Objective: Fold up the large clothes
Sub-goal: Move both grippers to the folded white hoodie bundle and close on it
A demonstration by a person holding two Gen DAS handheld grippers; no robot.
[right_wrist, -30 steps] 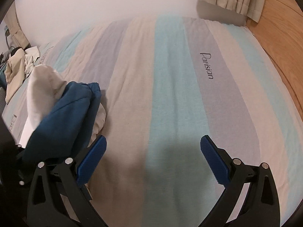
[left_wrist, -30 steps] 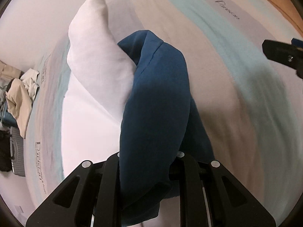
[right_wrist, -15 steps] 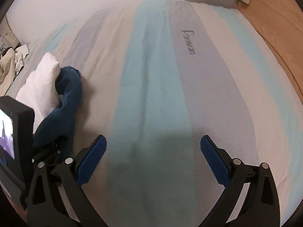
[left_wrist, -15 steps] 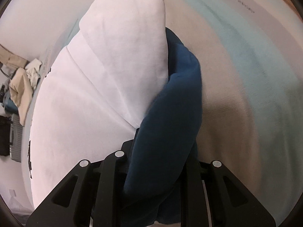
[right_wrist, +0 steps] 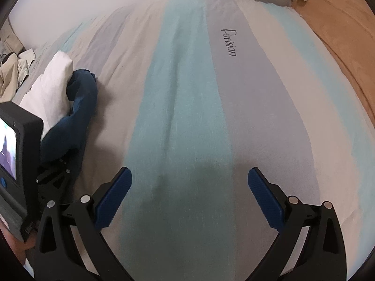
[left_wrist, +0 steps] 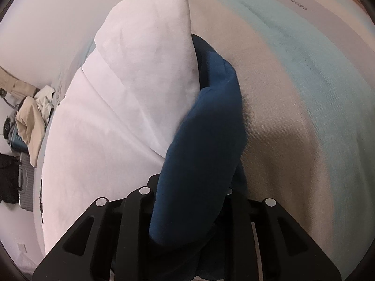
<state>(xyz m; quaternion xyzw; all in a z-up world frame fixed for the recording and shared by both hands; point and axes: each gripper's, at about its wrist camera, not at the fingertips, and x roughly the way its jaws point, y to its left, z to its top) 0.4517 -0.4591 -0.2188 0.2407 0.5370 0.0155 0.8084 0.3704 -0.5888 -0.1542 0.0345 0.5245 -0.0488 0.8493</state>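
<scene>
A large garment, white [left_wrist: 131, 98] with a dark blue part [left_wrist: 206, 145], lies bunched on the striped bed cover [left_wrist: 304, 93]. My left gripper [left_wrist: 187, 201] is shut on the blue part, which fills the gap between its fingers and hides the pads. In the right wrist view the same garment [right_wrist: 77, 103] sits at the left, with the left gripper's body and screen [right_wrist: 21, 154] beside it. My right gripper [right_wrist: 189, 196] is open and empty, blue pads wide apart, low over the bare cover to the right of the garment.
The bed cover [right_wrist: 187, 93] has teal, grey and beige stripes and the word "Parisian". A wooden floor [right_wrist: 346, 46] lies past the right edge. Beige clothes [left_wrist: 30, 121] and a grey suitcase [left_wrist: 24, 187] are off the bed at the far left. Curtains hang at the top right.
The left gripper has carried the garment closer, so the white part now fills more of its view. The right gripper stays open and has shifted slightly over the cover.
</scene>
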